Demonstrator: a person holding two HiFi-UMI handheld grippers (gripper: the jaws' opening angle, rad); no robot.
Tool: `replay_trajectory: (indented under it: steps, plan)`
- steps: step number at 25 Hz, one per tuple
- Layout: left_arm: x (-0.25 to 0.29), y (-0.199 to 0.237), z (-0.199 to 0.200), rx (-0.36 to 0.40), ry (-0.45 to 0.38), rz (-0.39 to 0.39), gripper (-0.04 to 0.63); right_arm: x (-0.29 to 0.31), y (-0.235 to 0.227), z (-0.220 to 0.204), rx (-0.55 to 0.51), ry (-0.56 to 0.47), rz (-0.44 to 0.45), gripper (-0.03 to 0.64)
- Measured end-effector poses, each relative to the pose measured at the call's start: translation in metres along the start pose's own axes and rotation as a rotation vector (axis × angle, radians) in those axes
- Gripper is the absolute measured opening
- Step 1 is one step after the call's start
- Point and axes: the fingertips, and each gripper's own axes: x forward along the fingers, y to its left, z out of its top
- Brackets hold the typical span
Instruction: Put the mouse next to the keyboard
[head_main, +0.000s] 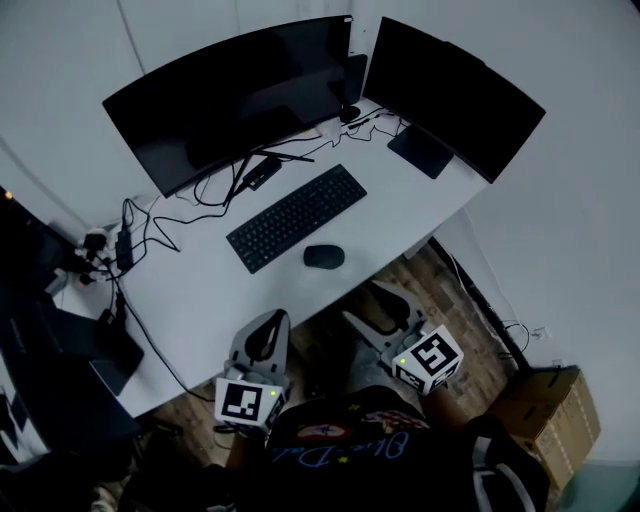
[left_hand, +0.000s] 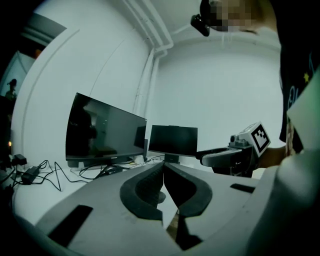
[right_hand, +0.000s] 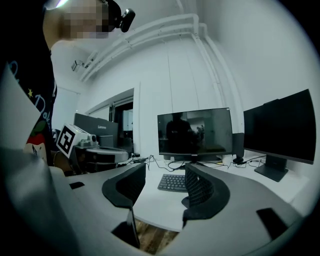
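You are holding the left gripper (left_hand: 164, 167) with its jaws closed together on nothing, and the right gripper (right_hand: 165, 172) with its jaws standing wide apart and empty, both hovering just short of the desk (head_main: 200, 300) edge. The mouse (head_main: 324, 256) is lying just beside the keyboard (head_main: 297, 217), at its 5 o'clock, well ahead of both grippers
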Motion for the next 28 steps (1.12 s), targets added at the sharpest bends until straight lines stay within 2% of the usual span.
replay_trajectory:
  steps: [4, 10, 13, 19, 28]
  plan:
    - [0.014, 0.019, 0.002, -0.012, -0.007, 0.117, 0.003, 0.031, -0.023, 0.008, -0.035, -0.016, 0.105, 0.224]
    - [0.041, 0.038, 0.003, -0.015, 0.004, 0.271, 0.003, 0.070, -0.060, -0.006, -0.047, 0.072, 0.238, 0.235]
    - [0.054, 0.041, 0.005, -0.030, 0.005, 0.324, 0.003, 0.089, -0.076, -0.015, -0.079, 0.106, 0.281, 0.236]
    - [0.070, 0.045, 0.004, -0.039, 0.021, 0.412, 0.003, 0.122, -0.094, -0.051, -0.054, 0.194, 0.369, 0.241]
    - [0.055, 0.061, 0.001, -0.052, 0.025, 0.535, 0.003, 0.159, -0.090, -0.118, -0.165, 0.365, 0.444, 0.253]
